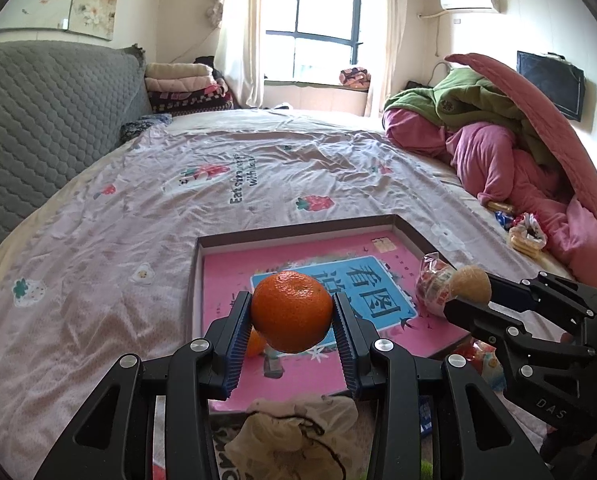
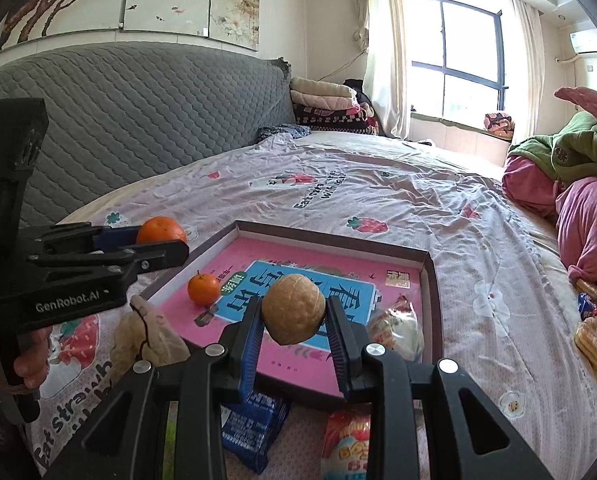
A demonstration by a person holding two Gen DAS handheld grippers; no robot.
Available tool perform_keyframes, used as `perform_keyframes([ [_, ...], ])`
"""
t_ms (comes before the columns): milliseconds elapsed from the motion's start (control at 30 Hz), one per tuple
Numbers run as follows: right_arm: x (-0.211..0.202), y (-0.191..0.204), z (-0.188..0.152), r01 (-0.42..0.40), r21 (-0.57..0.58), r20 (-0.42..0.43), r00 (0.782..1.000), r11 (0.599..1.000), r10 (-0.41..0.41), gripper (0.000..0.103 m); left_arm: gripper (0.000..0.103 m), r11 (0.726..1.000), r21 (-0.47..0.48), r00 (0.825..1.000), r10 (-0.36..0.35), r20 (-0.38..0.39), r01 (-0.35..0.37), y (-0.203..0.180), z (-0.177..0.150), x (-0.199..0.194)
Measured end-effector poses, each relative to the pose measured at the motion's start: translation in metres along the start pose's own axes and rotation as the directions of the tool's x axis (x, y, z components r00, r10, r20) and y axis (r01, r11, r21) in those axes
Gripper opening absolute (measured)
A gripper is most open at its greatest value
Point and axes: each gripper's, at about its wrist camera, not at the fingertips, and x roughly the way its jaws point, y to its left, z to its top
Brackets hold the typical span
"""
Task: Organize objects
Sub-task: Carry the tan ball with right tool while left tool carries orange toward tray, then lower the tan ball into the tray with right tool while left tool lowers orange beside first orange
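We hold an orange (image 1: 291, 311) clamped in our left gripper (image 1: 292, 322) and a walnut (image 2: 293, 309) clamped in our right gripper (image 2: 294, 322), both raised above a shallow pink-lined box (image 2: 428, 276) on the bed (image 1: 98, 280), where a smaller orange (image 2: 203, 289) sits.

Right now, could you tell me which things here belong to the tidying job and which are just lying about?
Part of the job:
- orange held by the left gripper
- walnut held by the right gripper
- tray, with a smaller orange and a snack packet in it
- blue packet
- beige pouch

Lying about:
- folded blankets
- pink and green bedding
- grey headboard
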Motion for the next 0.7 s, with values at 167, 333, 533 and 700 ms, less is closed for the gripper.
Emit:
perform_keyframes([
  [167, 0.011, -0.001, 0.005, 0.008, -0.001, -0.007, 1.000, 1.000, -0.008, 0.032, 0.041, 1.000, 0.007, 1.000, -0.008, -0.021, 0.008, -0.001, 0.004, 0.014],
  [333, 0.023, 0.000, 0.008, 0.011, -0.005, -0.018, 1.000, 1.000, -0.011, 0.032, 0.041, 1.000, 0.000, 0.999, -0.014, -0.037, 0.014, 0.001, 0.005, 0.026],
  [533, 0.037, -0.005, 0.004, 0.013, 0.008, -0.060, 0.998, 1.000, -0.013, 0.032, 0.041, 0.999, -0.030, 0.996, -0.035, -0.082, 0.033, 0.005, 0.002, 0.043],
  [700, 0.044, -0.008, 0.002, 0.013, 0.012, -0.084, 0.996, 1.000, -0.012, 0.032, 0.041, 0.999, -0.034, 0.992, -0.045, -0.115, 0.041, 0.005, -0.001, 0.055],
])
